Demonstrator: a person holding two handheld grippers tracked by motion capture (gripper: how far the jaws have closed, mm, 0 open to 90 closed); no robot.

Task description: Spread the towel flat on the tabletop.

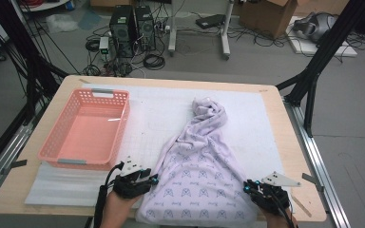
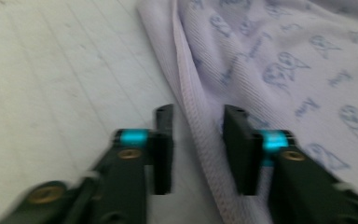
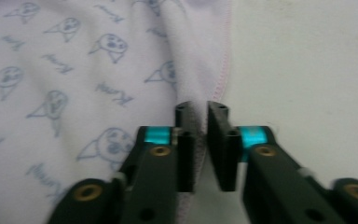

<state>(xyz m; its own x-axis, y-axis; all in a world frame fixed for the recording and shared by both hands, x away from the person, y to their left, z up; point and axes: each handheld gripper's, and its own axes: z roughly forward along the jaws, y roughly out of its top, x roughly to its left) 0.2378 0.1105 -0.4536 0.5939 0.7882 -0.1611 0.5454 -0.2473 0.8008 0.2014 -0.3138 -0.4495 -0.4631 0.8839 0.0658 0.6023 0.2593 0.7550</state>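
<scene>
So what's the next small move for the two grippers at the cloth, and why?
Probably close the left gripper first. Its jaws stand open astride the hem of the cloth, so nothing is held there yet. The right gripper looks nearly shut, with the cloth's other hem between its jaws. Once both edges are pinched, the cloth could be lifted evenly.

Ribbed matt cloth garment (image 2: 279,70), seemingly cotton; glossy plastic basket (image 1: 86,128).
</scene>
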